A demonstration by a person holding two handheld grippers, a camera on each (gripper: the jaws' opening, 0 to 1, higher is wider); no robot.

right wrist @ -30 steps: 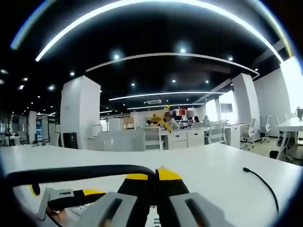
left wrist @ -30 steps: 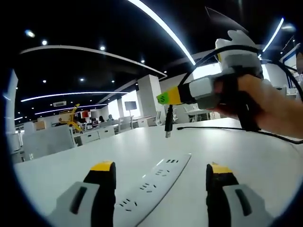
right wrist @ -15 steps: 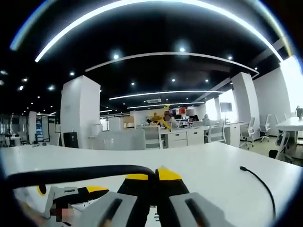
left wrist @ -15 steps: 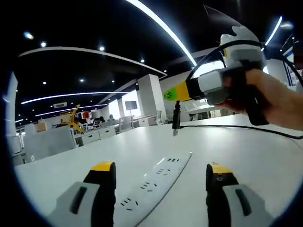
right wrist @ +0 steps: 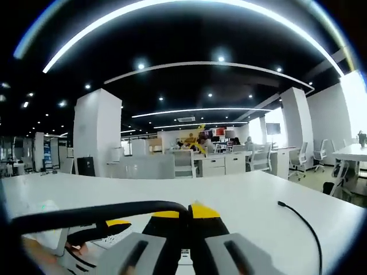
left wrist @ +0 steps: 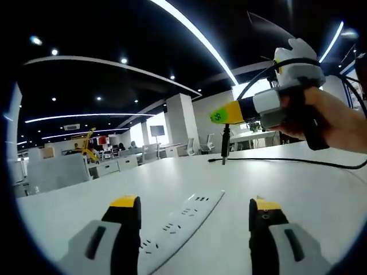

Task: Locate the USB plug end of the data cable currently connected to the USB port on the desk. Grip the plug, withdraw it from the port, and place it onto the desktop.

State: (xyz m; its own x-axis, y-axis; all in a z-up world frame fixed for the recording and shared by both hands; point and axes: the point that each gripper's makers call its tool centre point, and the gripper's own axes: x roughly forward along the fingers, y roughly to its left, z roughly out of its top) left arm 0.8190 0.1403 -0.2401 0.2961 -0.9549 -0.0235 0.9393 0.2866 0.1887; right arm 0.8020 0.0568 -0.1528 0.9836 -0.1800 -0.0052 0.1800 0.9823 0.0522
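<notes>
Two steps look done: your right gripper (left wrist: 225, 116) is clenched on the plug (left wrist: 225, 139), which hangs clear above the desk (left wrist: 287, 189), out of the strip (left wrist: 178, 220). Only setting it down is left. Your left gripper (left wrist: 195, 209) stands released, jaws wide on either side of the strip. The cable (right wrist: 301, 220) trails over the white desktop. Beyond lies an open office with pillars, desks and ceiling light strips.

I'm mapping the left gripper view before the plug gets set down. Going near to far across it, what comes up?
Left gripper, then white power strip on the desk, then USB plug hanging from the right gripper, then office workstations.
</notes>
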